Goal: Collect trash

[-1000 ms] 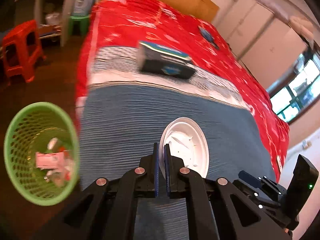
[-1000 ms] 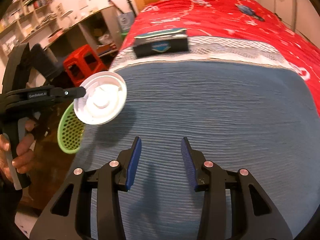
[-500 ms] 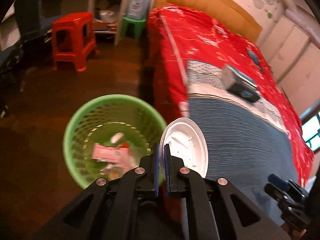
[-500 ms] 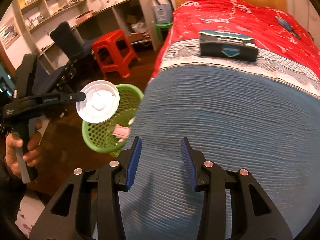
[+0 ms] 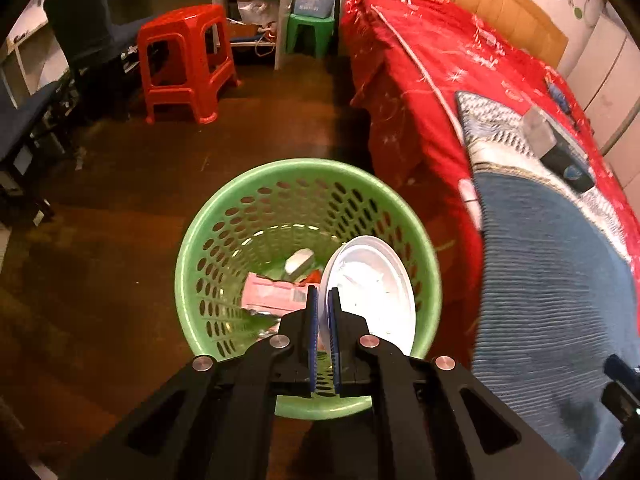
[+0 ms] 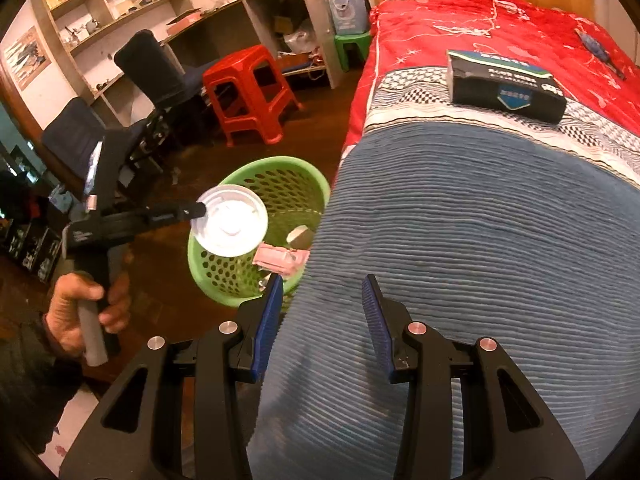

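Note:
My left gripper (image 5: 322, 296) is shut on the rim of a white plastic lid (image 5: 370, 288) and holds it over the green mesh waste basket (image 5: 208, 240) on the floor beside the bed. The basket holds a pink wrapper (image 5: 272, 294) and other scraps. In the right wrist view the left gripper (image 6: 200, 210) holds the lid (image 6: 232, 220) above the basket (image 6: 288, 172). My right gripper (image 6: 320, 292) is open and empty above the blue blanket (image 6: 480, 240) at the bed's edge.
A dark box (image 6: 504, 88) lies on the red bedspread (image 6: 440, 12). A red stool (image 5: 184, 60), a green stool (image 5: 310, 32), dark chairs (image 6: 156, 68) and a desk with shelves stand across the brown floor (image 5: 100, 240).
My left gripper has swung left off the bed with the lid, and now holds it over the basket. My right gripper has turned left too, still open.

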Tool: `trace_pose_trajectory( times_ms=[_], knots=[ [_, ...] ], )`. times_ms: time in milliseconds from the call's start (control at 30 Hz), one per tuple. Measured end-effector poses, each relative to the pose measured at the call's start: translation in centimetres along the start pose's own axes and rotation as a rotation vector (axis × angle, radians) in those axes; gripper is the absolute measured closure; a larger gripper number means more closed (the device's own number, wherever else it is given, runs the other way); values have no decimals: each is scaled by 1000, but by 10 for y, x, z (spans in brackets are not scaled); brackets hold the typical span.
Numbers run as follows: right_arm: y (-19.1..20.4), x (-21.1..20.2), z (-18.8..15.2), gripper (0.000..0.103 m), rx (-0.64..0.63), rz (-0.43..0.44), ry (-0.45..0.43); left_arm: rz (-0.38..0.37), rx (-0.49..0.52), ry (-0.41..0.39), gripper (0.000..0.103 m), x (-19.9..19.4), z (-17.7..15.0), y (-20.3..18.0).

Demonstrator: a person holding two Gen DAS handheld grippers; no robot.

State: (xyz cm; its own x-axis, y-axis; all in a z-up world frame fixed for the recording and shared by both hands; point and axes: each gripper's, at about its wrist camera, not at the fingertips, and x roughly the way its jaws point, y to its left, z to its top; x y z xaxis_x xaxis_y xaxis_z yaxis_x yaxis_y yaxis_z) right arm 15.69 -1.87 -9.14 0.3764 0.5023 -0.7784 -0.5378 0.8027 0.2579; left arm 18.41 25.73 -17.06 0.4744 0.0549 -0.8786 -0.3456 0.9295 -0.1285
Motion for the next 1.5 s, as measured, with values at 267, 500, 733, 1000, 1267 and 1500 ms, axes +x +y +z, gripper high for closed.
trace_pose_trajectory(
  times_ms=[267,500,733,1000,1267,1500],
  knots=[
    [2,1,-6,61,10,11,8,20,-4,4,64,2,-6,-1],
    [2,-8,-12,57,26,18,-4,5,-10,-32,57,-25,-14,-6],
    [-1,-33,-23,43,52,17,-37,3,42,-105,26,-71,-31,-31],
    [-9,-73,-36,24,85,-41,-97,-8,145,-227,11,-132,-49,-72],
    [-19,-108,-47,16,111,-148,-136,17,218,-310,8,-175,-65,-100],
    [-27,-131,-55,13,128,-217,-167,37,265,-359,7,-200,-83,-123]
  ],
)
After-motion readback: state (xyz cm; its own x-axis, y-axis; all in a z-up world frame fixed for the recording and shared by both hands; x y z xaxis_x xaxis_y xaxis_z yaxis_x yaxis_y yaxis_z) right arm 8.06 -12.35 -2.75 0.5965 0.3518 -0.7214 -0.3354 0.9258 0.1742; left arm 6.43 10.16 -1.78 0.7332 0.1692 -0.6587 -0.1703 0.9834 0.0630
